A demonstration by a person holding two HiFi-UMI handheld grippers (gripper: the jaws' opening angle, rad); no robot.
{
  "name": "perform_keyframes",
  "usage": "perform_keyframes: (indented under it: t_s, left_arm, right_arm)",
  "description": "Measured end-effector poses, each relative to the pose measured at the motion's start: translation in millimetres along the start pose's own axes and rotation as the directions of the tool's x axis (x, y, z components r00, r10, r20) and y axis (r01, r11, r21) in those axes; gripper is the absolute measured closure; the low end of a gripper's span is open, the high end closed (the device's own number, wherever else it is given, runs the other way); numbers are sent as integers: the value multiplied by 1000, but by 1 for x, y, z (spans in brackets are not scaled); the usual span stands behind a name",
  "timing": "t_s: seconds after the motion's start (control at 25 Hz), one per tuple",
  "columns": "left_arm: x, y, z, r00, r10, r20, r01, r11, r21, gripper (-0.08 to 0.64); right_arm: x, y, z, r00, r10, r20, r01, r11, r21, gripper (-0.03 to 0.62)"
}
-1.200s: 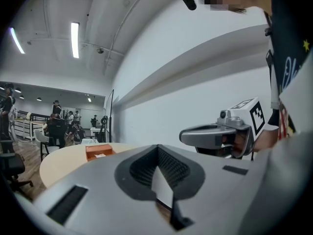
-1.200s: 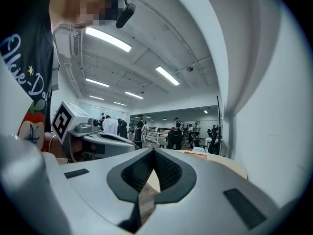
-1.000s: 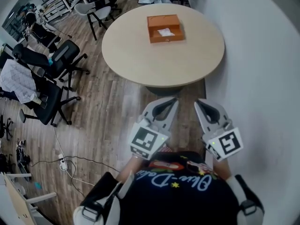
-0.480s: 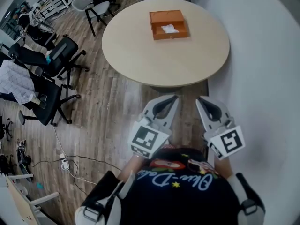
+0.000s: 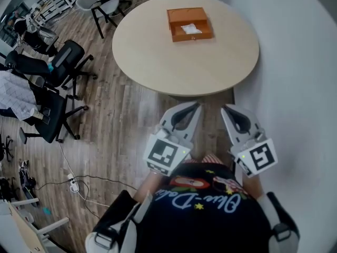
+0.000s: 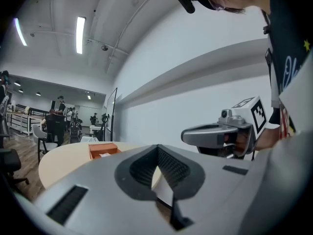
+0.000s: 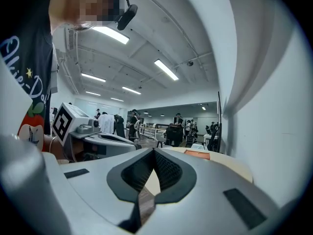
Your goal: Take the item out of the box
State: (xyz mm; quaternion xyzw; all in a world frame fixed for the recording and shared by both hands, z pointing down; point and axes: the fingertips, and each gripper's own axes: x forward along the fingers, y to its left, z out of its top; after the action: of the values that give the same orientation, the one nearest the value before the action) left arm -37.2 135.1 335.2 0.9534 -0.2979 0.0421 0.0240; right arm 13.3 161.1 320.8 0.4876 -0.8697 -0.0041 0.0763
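Observation:
An open orange box (image 5: 189,24) sits on the far side of a round beige table (image 5: 158,57), with a white item (image 5: 190,29) lying inside it. My left gripper (image 5: 196,106) and right gripper (image 5: 225,109) are held close to the body, over the floor short of the table's near edge, well away from the box. Both are shut with nothing between the jaws. The left gripper view has the box (image 6: 102,150) small and distant past its own shut jaws (image 6: 156,147), with the right gripper (image 6: 217,132) beside it. In the right gripper view the box (image 7: 196,154) is a thin orange strip.
Black office chairs (image 5: 58,70) stand on the wood floor left of the table, and a white chair (image 5: 100,5) at its far left. A white wall (image 5: 295,78) runs close along the right. A power strip and cables (image 5: 71,182) lie on the floor at left.
The table and box have shifted slightly up and to the right in the head view. Both grippers stay shut in the same place before the body.

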Motion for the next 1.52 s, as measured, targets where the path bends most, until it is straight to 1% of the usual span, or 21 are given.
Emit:
perform_keyframes:
  t_s: [0.08,0.2,0.32,0.48,0.68,0.84,0.96,1.12,1.24,1.36,1.52]
  left_arm:
    - [4,2,-1,1000,0,0,0,1000,-15,575]
    - [9,7,-3,1000,4,-9,-4,1000,-11,575]
    - [11,12,-4,999,29,-20,-30,999,-32,575]
    - [15,30,-3,996,80,-31,-82,996,-45,575]
    - [30,56,3,990,139,-24,-140,989,-46,575]
    - [48,72,4,986,164,-38,-165,986,-31,575]
    - [63,80,4,985,164,-51,-164,986,-11,575]
    - [88,90,12,985,168,-46,-168,986,-4,575]
    - [106,98,14,983,175,-51,-174,985,19,575]
    - [120,109,15,980,191,-61,-190,982,25,575]
    - [142,122,17,977,202,-73,-199,979,40,575]
  right_arm:
    - [1,-5,1,1000,-9,-1,9,1000,5,594]
    - [2,-15,-2,1000,-18,-12,19,1000,13,594]
    - [8,-24,-3,1000,-10,-16,11,1000,24,594]
    - [28,-33,2,1000,28,-2,-28,999,31,594]
    - [56,-49,3,997,83,7,-83,996,36,594]
    - [74,-71,0,995,100,7,-100,994,41,594]
    - [84,-85,0,994,110,20,-111,993,47,594]
    - [99,-107,1,992,122,30,-123,991,48,594]
    - [111,-127,-2,990,132,46,-135,989,59,594]
    - [125,-139,-1,985,157,67,-162,985,64,594]
    - [136,-156,-3,982,183,53,-185,981,53,594]
